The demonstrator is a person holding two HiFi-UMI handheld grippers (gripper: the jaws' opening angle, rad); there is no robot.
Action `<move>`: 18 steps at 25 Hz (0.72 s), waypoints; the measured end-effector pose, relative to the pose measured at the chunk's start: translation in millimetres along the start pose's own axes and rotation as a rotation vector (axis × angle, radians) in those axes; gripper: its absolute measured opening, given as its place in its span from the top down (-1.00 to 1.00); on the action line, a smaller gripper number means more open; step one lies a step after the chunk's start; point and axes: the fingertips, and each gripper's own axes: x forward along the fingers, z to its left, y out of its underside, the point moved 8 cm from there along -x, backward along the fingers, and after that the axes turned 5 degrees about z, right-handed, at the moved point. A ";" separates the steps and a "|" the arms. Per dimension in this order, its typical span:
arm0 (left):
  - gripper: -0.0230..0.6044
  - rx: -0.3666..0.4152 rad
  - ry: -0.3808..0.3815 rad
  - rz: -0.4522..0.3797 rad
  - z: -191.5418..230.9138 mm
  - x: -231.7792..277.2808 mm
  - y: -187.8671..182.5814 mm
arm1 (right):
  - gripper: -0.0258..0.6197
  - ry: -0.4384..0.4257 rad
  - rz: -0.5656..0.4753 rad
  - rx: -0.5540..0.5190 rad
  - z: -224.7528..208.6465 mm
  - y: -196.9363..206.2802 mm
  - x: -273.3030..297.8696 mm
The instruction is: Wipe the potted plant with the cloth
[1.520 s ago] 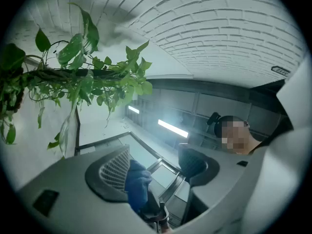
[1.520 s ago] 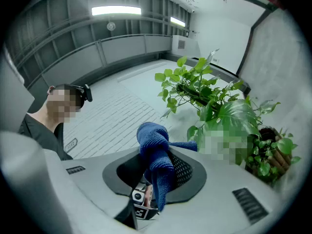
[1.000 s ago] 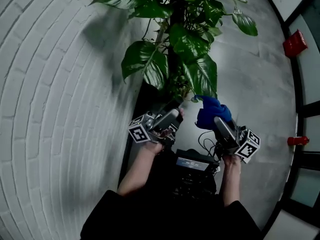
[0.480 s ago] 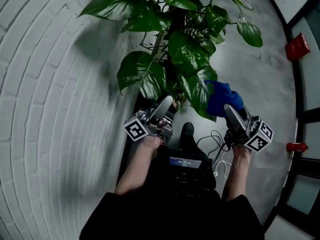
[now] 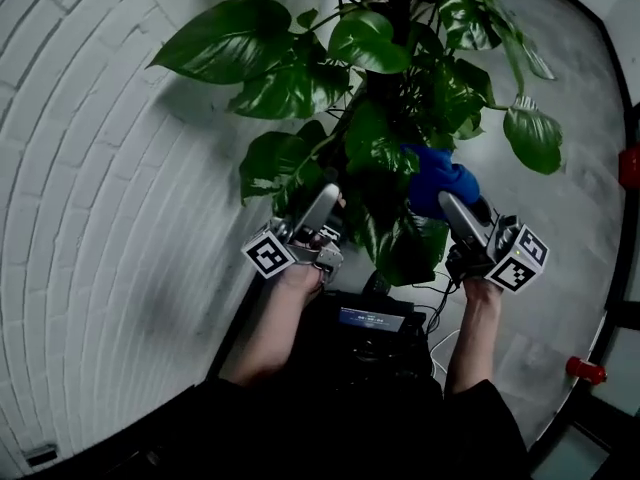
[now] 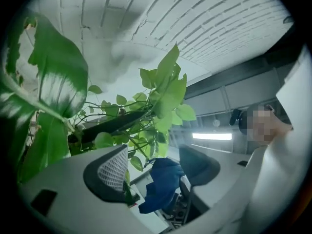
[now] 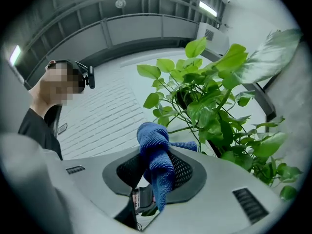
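The potted plant with big glossy green leaves fills the top of the head view; its pot is hidden under the foliage. My right gripper is shut on a blue cloth, which sits bunched against the leaves at the middle right. In the right gripper view the cloth hangs pinched between the pads, with the plant just beyond. My left gripper is open beside the lower left leaves. Nothing lies between its pads; the cloth shows beyond them.
A white brick wall curves along the left, close behind the plant. Grey floor lies to the right, with a red object near the dark edge. A device and cables hang at the person's chest.
Both grippers have moved forward towards the plant. The blue cloth has gone from below the leaves to in among them. The left gripper now reaches the lower leaves.
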 end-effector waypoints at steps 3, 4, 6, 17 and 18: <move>-0.11 0.059 -0.056 -0.015 4.0 5.8 -4.0 | 0.54 -0.058 0.025 0.021 -22.4 -7.7 12.7; -0.11 0.070 -0.079 -0.023 6.6 5.9 -4.6 | 0.54 -0.072 0.032 0.024 -27.6 -9.2 16.3; -0.11 0.082 -0.125 -0.038 13.5 6.7 -5.9 | 0.54 -0.081 0.045 0.014 -34.8 -12.8 21.9; -0.25 -0.048 -0.156 -0.013 76.0 27.8 -17.5 | 0.54 0.079 0.104 -0.157 -40.4 -40.8 63.3; -0.25 -0.078 -0.146 -0.015 81.2 29.8 -18.1 | 0.54 0.090 0.096 -0.187 -35.5 -47.4 65.5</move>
